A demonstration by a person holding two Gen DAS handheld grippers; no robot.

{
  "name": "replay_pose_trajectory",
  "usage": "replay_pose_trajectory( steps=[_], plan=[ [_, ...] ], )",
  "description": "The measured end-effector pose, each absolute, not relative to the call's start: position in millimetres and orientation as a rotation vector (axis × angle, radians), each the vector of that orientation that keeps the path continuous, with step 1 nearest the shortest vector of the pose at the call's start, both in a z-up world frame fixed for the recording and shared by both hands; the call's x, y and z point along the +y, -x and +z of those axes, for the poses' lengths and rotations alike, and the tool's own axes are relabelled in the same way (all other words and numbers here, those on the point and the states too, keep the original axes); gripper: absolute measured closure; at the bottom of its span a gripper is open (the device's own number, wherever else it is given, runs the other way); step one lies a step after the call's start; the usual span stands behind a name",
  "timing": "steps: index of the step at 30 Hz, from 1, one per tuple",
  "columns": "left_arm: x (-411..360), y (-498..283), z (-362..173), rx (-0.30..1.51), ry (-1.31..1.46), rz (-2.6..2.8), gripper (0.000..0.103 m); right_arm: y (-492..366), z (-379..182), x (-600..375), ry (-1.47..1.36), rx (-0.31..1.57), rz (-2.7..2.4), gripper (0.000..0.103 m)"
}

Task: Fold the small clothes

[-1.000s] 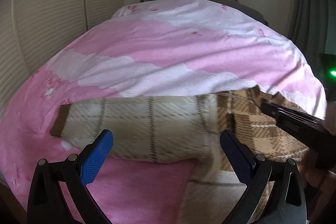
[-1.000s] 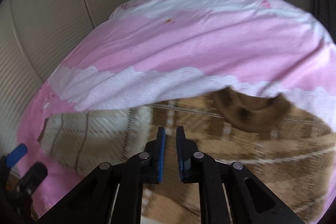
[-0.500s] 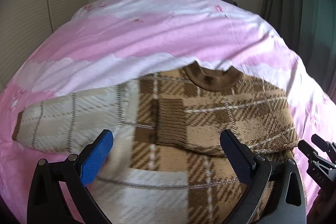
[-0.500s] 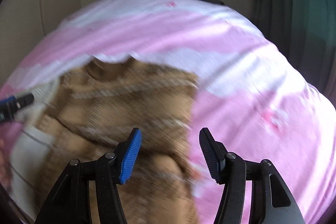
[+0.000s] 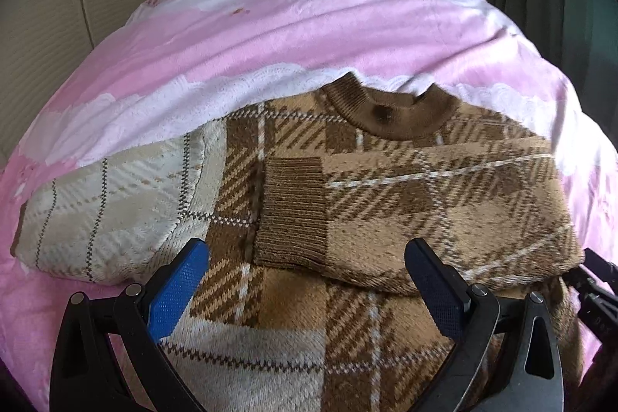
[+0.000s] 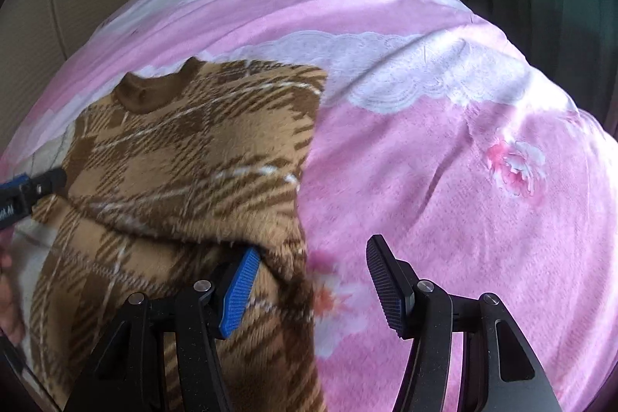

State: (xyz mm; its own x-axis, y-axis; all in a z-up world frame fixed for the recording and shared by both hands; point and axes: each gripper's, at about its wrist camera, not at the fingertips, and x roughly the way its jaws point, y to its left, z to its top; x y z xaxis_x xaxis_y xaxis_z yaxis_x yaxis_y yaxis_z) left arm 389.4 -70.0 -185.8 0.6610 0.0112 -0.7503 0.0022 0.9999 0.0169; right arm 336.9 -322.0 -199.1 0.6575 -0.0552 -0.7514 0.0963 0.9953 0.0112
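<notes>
Sweater (image 5: 386,188) lies under open left tool (image 5: 309,292).

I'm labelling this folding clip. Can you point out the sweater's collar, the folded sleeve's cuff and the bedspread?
collar (image 5: 394,111), left wrist view, on the brown ribbed neckband.
cuff (image 5: 291,211), left wrist view, on the ribbed end of the sleeve folded across the chest.
bedspread (image 6: 444,161), right wrist view, on bare pink fabric beside the sweater.

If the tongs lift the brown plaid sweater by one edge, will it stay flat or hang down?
The sweater probably hangs limp: its folded sleeve already drapes softly. Its fuzzy knit likely grips rather than slips. The folded layers may slide apart on the pink blanket.
</notes>
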Motion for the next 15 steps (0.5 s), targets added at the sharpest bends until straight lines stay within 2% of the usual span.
replay_pose_trajectory(
  steps=[8,15],
  plan=[
    [-57.4,-403.4,-210.3,0.908,-0.024,0.07,0.0,-329.1,-204.4,-334.8,-0.099,0.835,-0.183,0.044],
    [-58.6,-400.4,-208.9,0.893,-0.042,0.082,0.0,-327.3,-208.9,-342.5,-0.122,0.848,-0.207,0.044]
  ],
)
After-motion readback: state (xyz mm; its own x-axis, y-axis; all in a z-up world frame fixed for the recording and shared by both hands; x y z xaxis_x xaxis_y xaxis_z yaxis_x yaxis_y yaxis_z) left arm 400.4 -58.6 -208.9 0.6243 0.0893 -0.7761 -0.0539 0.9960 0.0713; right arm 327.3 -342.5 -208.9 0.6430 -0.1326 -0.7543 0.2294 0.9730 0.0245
